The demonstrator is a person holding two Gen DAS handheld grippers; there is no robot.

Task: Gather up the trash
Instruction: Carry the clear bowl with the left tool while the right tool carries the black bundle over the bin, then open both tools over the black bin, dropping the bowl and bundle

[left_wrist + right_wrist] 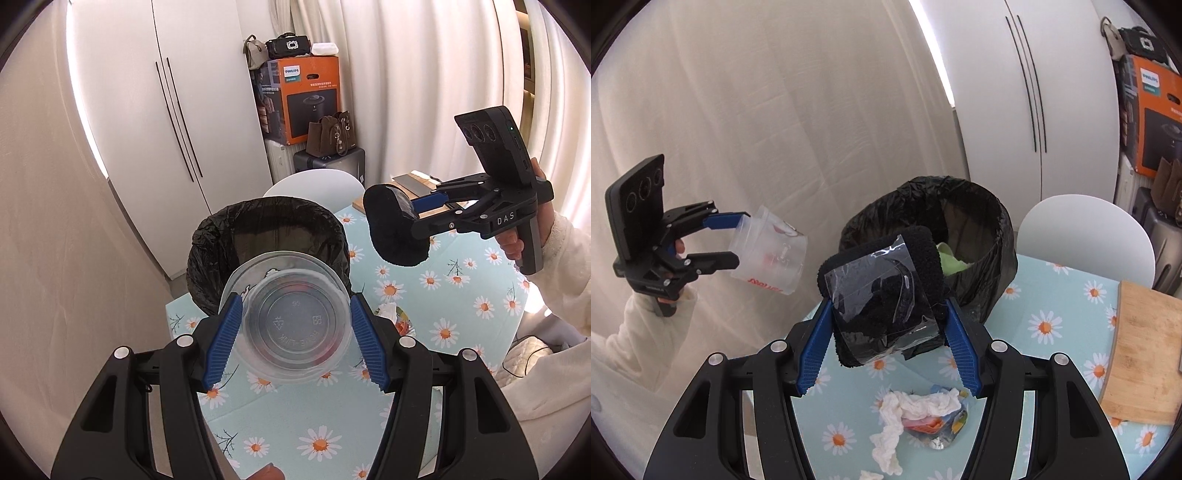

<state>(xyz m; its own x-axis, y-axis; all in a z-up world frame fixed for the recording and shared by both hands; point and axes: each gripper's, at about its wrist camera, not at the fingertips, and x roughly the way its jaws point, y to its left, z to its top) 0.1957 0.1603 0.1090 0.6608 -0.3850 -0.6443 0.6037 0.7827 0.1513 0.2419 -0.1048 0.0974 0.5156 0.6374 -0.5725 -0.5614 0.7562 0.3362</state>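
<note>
Two tongs (pixel 295 336) (pixel 886 339), trash clamped between each

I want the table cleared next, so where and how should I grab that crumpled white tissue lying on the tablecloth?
Take the tissue at its bulky upper wad, coming straight down from above. It lies flat on the tablecloth, partly over a colourful wrapper, and its thin tail trailing toward the camera would likely slip. Set the jaws across the wad's narrow width and pinch.
</note>
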